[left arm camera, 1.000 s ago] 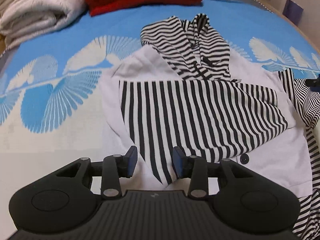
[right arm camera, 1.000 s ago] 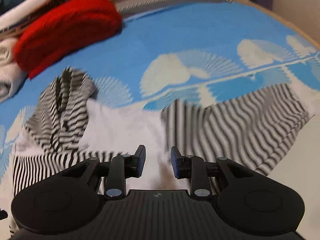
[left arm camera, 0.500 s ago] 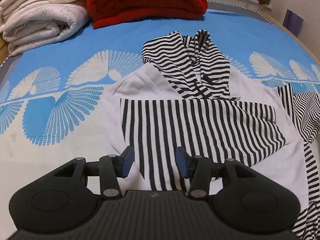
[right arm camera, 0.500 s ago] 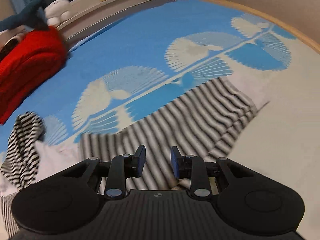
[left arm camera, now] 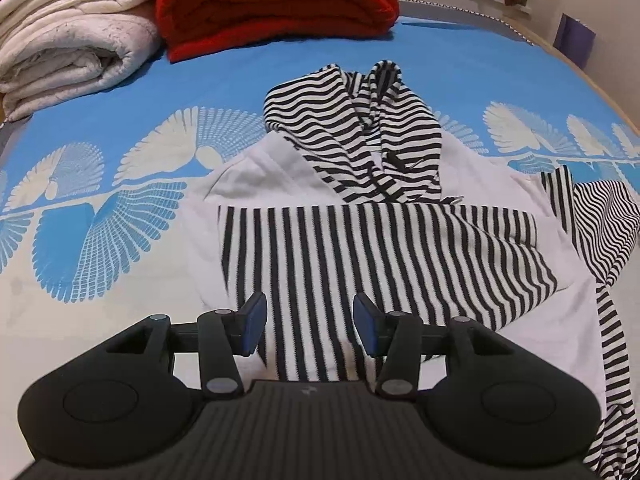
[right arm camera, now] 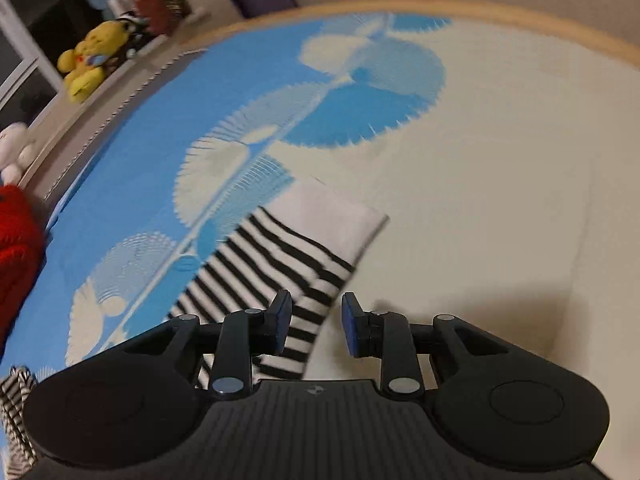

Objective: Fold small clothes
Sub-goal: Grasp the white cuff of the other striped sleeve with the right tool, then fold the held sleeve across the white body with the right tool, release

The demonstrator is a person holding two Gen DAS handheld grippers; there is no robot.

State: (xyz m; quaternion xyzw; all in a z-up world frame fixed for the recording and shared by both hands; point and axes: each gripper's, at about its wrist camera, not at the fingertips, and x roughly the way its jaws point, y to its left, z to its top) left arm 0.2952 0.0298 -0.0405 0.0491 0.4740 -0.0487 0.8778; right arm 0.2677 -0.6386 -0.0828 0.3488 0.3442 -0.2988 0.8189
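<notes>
A small white hoodie (left arm camera: 248, 176) lies flat on the bed, its black-and-white striped hood (left arm camera: 352, 128) pointing away from me. One striped sleeve (left arm camera: 400, 256) is folded across the chest. My left gripper (left arm camera: 310, 310) hovers open over the near end of that sleeve, with nothing pressed between the pads. The other striped sleeve (left arm camera: 600, 224) stretches off to the right. In the right wrist view its end (right arm camera: 272, 264) with a white cuff (right arm camera: 332, 216) lies flat. My right gripper (right arm camera: 316, 320) hangs just above that sleeve's near edge, jaws apart and holding nothing.
A folded red blanket (left arm camera: 276, 4) and stacked white blankets (left arm camera: 68, 40) sit at the far side of the blue and cream bed cover (left arm camera: 120, 100). A yellow plush toy (right arm camera: 88, 60) rests on a ledge beyond the bed's wooden rim (right arm camera: 480, 12).
My left gripper's jaws have spread wider over the folded sleeve. My right gripper has swept right along the outstretched sleeve to its cuff end and rolled, its jaws unchanged.
</notes>
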